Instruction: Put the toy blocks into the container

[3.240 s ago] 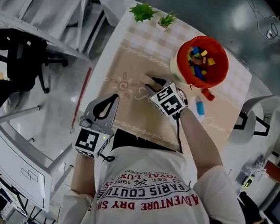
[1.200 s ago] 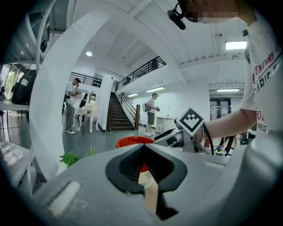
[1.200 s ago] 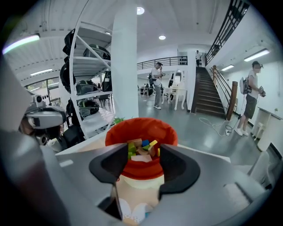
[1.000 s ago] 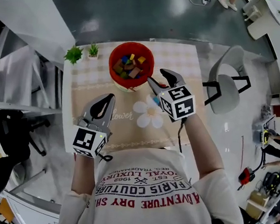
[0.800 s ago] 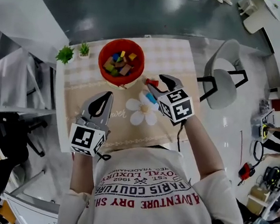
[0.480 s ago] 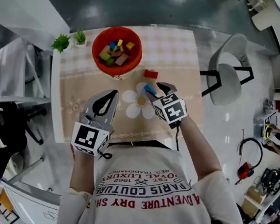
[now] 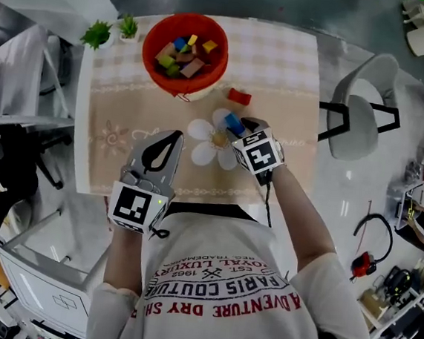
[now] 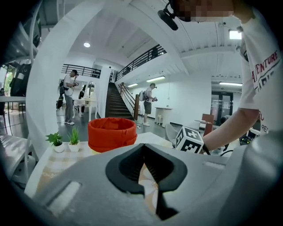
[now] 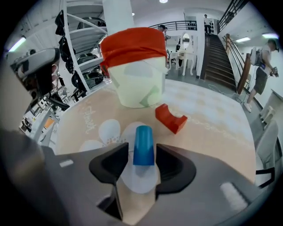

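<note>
Blue block (image 9: pixel 143 145), between right gripper's (image 9: pixel 143 154) wide-open jaws

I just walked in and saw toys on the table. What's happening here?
A person is tidying toy blocks into the red container with a tool in each hand. The right tool is open around a blue block lying on the table, not squeezing it yet. A red block waits beside it. The left tool is shut and empty.
</note>
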A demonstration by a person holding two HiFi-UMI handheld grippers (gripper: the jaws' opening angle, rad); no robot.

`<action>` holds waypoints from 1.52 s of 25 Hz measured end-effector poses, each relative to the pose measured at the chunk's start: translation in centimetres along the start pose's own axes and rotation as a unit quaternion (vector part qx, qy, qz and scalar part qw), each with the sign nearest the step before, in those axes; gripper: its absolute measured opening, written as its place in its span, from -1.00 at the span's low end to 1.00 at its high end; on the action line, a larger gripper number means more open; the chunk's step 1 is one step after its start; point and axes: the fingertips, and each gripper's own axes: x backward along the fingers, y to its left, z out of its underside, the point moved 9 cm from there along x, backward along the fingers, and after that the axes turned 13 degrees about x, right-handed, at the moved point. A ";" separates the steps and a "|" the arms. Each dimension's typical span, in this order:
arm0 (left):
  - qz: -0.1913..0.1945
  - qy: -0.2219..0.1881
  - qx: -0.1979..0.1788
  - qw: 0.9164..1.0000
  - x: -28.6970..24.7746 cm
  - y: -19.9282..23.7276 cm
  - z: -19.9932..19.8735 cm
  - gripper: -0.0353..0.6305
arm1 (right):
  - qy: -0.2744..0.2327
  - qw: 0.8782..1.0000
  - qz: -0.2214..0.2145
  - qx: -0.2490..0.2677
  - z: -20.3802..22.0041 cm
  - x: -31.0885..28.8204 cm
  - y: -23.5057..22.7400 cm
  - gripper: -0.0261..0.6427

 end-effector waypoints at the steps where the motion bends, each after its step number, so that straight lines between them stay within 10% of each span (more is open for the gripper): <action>1: 0.001 0.000 0.002 1.000 0.0 -0.1 0.1 -0.88 | 0.003 1.000 0.002 0.001 0.2 -0.2 0.1 -0.33; 14: 0.030 -0.022 -0.019 0.999 0.1 -0.4 -2.5 -0.88 | -0.003 1.000 0.015 0.016 -1.9 1.8 -1.0 -0.47; 38: 0.018 -0.087 -0.051 0.995 5.0 3.7 -9.3 -0.88 | -0.150 0.976 0.094 0.129 -20.8 10.8 0.1 -0.47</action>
